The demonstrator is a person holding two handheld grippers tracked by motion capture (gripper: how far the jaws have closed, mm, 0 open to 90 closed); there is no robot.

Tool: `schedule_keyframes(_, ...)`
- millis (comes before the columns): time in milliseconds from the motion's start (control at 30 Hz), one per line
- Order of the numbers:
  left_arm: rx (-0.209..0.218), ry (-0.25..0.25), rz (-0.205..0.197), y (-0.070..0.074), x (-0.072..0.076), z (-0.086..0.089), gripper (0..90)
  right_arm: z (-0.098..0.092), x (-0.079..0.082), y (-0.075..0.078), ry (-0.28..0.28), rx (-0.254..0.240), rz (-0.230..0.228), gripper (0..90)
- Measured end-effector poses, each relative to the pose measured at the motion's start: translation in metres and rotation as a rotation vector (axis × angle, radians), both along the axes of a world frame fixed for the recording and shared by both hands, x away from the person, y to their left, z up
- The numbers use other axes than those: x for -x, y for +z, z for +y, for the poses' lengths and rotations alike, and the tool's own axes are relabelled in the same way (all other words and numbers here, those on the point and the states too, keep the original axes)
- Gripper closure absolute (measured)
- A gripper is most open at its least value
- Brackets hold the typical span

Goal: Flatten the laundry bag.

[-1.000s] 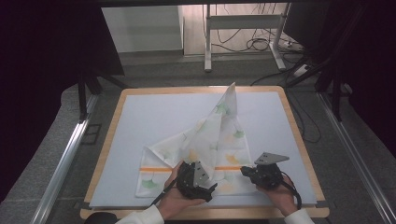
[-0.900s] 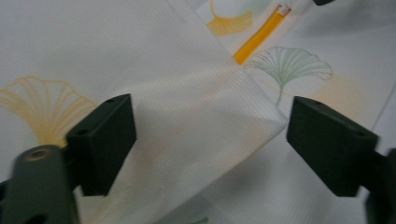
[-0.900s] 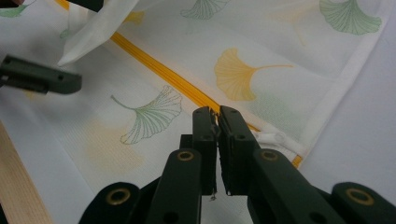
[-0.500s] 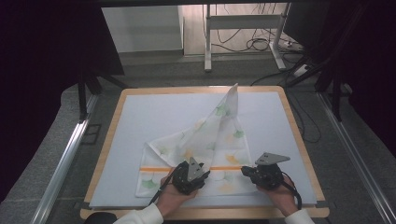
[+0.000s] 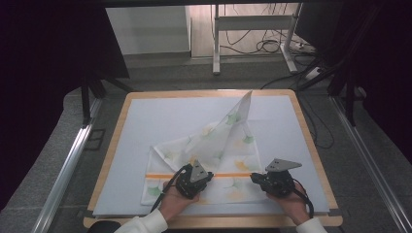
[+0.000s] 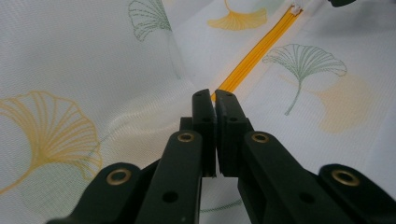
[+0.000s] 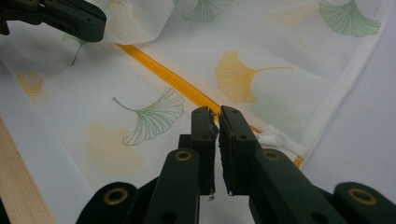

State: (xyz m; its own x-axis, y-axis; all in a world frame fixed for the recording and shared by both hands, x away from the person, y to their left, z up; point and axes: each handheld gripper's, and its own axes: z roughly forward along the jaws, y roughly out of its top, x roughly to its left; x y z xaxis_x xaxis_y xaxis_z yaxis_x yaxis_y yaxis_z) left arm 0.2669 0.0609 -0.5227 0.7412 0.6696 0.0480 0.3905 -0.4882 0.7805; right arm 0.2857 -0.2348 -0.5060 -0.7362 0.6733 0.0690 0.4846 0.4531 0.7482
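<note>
We see a white mesh bag (image 5: 214, 145) printed with ginkgo leaves lying on the pale mat (image 5: 145, 126) of a wood-edged table (image 5: 311, 141), its far corner pulled up into a peak while the near part lies flat. An orange zipper (image 5: 223, 175) runs across the flat part between the two grippers. The left gripper (image 5: 194, 180) rests on the fabric at the zipper's left stretch; in its own view (image 6: 215, 100) its jaws stand closed to a hairline gap, tips pressed down right at the zipper line where a fold of mesh crosses it, and they seem to pinch the fabric there, though we cannot tell for certain. The right gripper (image 5: 260, 178) sits near the bag's right edge; in the right gripper view (image 7: 217, 116) its jaws are a narrow slit apart, tips over the zipper just before the white zipper pull (image 7: 273, 139), with nothing clearly caught between them.
</note>
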Motion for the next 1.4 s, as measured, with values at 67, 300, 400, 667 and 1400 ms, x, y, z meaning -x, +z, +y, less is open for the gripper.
schedule_keyframes(67,0.005,-0.001,0.002,0.001,-0.001,0.002,88.2,0.001,0.000,0.000,0.001,-0.003,0.000,83.4)
schedule_keyframes(300,0.024,-0.005,0.003,0.008,-0.004,0.009,88.9,0.006,0.002,0.000,0.024,-0.029,0.023,83.2)
schedule_keyframes(400,0.032,-0.004,0.001,0.010,-0.006,0.012,88.9,0.010,0.002,-0.001,0.039,-0.030,0.028,83.2)
schedule_keyframes(667,0.077,0.032,-0.017,0.020,-0.017,0.031,89.0,0.017,0.001,-0.006,0.055,-0.015,0.053,83.6)
schedule_keyframes(1400,0.151,0.108,-0.024,0.032,-0.042,0.075,89.1,0.020,0.000,-0.010,0.065,-0.003,0.071,83.5)
